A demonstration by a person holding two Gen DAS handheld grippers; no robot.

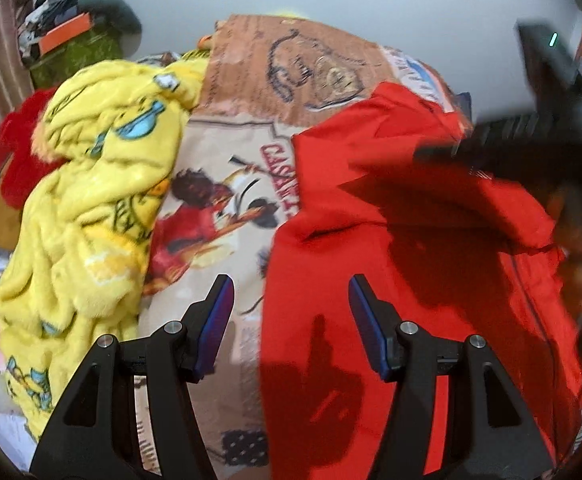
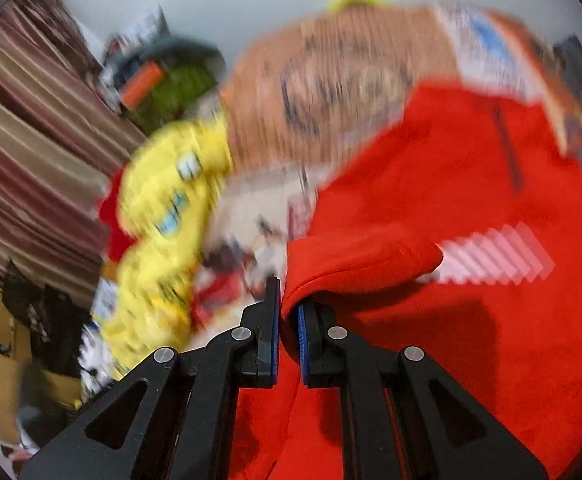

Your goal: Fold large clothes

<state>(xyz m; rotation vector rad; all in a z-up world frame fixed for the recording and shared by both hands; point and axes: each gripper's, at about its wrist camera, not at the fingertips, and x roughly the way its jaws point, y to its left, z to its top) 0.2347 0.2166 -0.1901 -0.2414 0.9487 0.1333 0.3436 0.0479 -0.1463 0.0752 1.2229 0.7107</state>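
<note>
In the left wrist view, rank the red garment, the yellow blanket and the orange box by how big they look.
1. red garment
2. yellow blanket, not far behind
3. orange box, smallest, though it lies farthest from the camera

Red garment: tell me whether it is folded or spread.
Partly folded: the red garment lies mostly spread on the bed, while the right gripper pinches one edge doubled over.

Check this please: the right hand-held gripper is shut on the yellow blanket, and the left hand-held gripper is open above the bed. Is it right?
Not quite. The right hand-held gripper is shut on an edge of the red garment, not on the yellow blanket, which lies apart to the side; the right wrist view shows it. The left hand-held gripper is indeed open above the bed.
</note>
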